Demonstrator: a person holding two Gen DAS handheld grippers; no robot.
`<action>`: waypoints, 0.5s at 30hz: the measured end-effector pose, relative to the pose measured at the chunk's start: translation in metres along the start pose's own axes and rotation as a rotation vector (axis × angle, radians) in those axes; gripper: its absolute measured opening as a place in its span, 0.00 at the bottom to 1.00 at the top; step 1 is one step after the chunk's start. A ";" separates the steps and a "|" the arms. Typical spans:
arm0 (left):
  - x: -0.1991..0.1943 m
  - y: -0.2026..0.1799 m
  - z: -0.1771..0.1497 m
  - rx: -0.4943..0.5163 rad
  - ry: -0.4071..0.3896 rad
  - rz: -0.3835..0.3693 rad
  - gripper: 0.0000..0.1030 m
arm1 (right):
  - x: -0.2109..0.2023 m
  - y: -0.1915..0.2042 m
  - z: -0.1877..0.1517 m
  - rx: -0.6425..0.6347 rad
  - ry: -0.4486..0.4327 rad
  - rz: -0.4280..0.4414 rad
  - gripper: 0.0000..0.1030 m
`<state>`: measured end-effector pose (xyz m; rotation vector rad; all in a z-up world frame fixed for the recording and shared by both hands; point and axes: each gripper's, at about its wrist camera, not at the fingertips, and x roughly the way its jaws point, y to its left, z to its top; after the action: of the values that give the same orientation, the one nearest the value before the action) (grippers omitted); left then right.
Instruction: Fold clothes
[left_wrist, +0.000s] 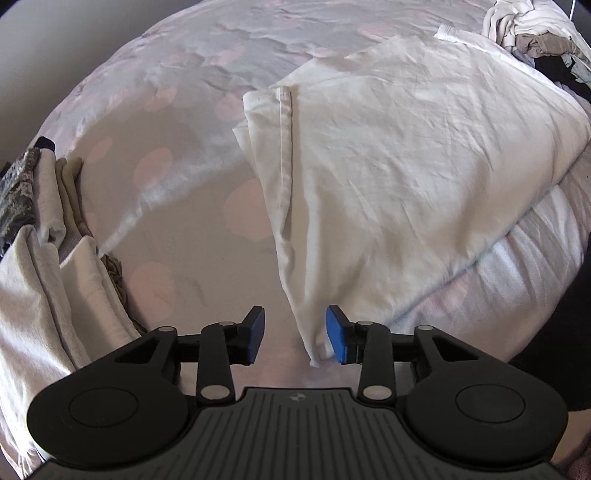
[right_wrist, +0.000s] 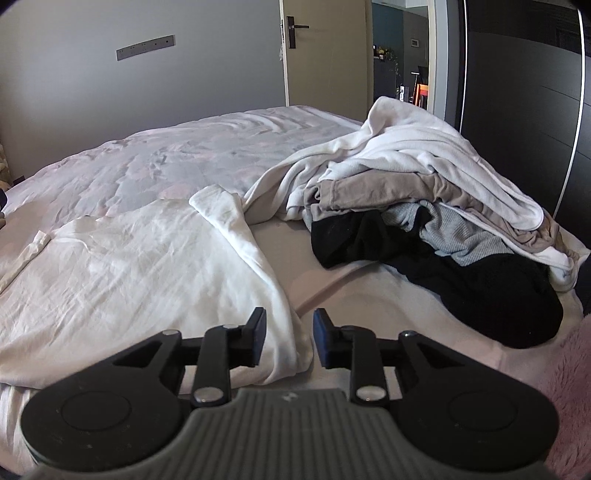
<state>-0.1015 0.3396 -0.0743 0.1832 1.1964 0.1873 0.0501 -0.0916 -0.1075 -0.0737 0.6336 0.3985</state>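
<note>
White garment (left_wrist: 399, 177) lies flat on bed (left_wrist: 177, 110). Left gripper (left_wrist: 295, 336) and right gripper (right_wrist: 285, 338) each straddle a near corner, jaws wide, nothing clamped.

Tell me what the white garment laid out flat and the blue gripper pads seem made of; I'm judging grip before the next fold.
The white garment looks like thin woven cotton, matte, with fine creases and a stitched hem; the fibre itself is uncertain. The blue pads on the left hand-held gripper look like smooth, slightly glossy rubber or soft plastic, set in black plastic fingers.
</note>
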 end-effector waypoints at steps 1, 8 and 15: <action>-0.001 0.001 0.004 0.003 -0.018 0.008 0.35 | 0.001 0.004 0.001 -0.013 -0.004 0.002 0.30; 0.026 0.002 0.039 -0.046 -0.148 -0.059 0.35 | 0.016 0.037 0.001 -0.126 -0.011 0.033 0.30; 0.083 0.000 0.056 -0.113 -0.130 -0.132 0.32 | 0.036 0.060 -0.007 -0.212 -0.012 0.055 0.30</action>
<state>-0.0201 0.3576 -0.1297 0.0172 1.0617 0.1248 0.0499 -0.0255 -0.1312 -0.2558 0.5806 0.5183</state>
